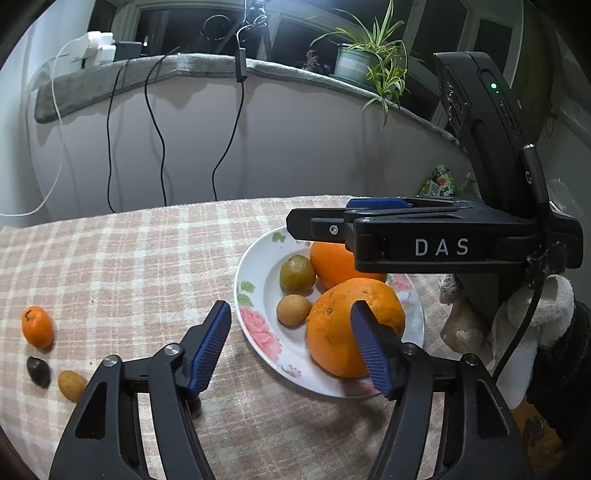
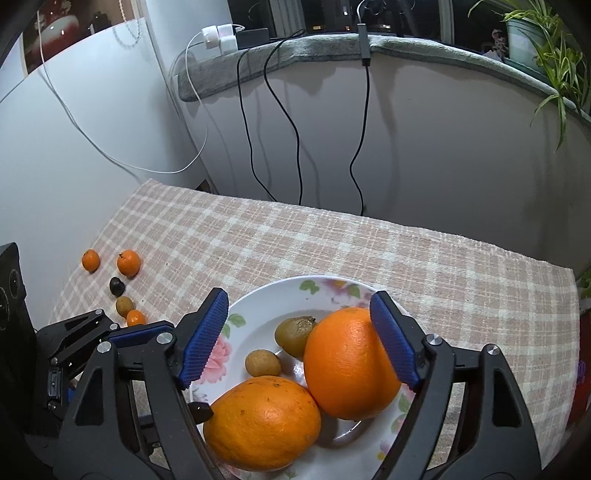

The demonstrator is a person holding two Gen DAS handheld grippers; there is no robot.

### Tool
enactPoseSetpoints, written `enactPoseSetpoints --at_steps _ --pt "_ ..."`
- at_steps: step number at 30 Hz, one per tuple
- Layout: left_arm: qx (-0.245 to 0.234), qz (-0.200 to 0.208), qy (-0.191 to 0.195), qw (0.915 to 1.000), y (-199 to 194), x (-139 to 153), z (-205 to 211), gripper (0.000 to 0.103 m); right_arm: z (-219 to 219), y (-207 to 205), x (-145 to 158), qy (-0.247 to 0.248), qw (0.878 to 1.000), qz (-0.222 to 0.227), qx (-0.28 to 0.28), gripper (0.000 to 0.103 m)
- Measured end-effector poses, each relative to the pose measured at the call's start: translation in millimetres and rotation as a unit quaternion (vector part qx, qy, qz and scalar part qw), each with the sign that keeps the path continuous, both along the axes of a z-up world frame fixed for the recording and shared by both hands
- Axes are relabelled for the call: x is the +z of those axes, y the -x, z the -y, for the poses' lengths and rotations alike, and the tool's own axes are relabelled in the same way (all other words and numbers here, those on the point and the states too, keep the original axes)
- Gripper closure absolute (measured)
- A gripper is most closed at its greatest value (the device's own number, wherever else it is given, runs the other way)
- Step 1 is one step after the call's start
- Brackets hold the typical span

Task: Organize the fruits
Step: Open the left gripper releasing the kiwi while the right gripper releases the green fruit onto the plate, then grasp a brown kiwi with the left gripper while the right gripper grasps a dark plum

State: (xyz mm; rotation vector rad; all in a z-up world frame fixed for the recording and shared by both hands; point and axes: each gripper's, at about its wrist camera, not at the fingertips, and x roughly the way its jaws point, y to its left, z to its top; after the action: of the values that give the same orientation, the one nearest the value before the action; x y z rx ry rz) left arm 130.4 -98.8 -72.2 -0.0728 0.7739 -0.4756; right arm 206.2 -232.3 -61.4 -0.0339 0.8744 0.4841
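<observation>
Right wrist view: both the right gripper (image 2: 297,336) and left gripper (image 1: 291,345) spread over the plate (image 2: 258,306) of oranges (image 2: 347,362).

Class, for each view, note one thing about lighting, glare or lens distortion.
Left wrist view: a bright lamp blows out white above the sill, and the fisheye bends that sill into an arc. Right wrist view: the oranges carry soft highlights and cast shadows on the plate; the corners fall to black.
</observation>
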Motion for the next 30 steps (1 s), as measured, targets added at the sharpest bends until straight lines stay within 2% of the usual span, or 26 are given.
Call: enactPoseSetpoints --at_steps 13,22,30 --pt "0.028 0.011 0.002 0.9996 11.7 6.4 -30.9 0.035 -13.9 16.9 15.7 -0.011 1.0 0.014 0.018 0.021" --pt "0.075 0.012 -0.003 0.9971 24.4 5.2 -78.7 0.035 -38.0 35.4 26.1 -0.015 0.998 0.03 0.051 0.021" --pt "0.129 0.0 -0.007 0.9916 30.6 -2.9 -126.8 0.036 -68.3 54.6 22.2 -0.003 0.994 0.035 0.099 0.021"
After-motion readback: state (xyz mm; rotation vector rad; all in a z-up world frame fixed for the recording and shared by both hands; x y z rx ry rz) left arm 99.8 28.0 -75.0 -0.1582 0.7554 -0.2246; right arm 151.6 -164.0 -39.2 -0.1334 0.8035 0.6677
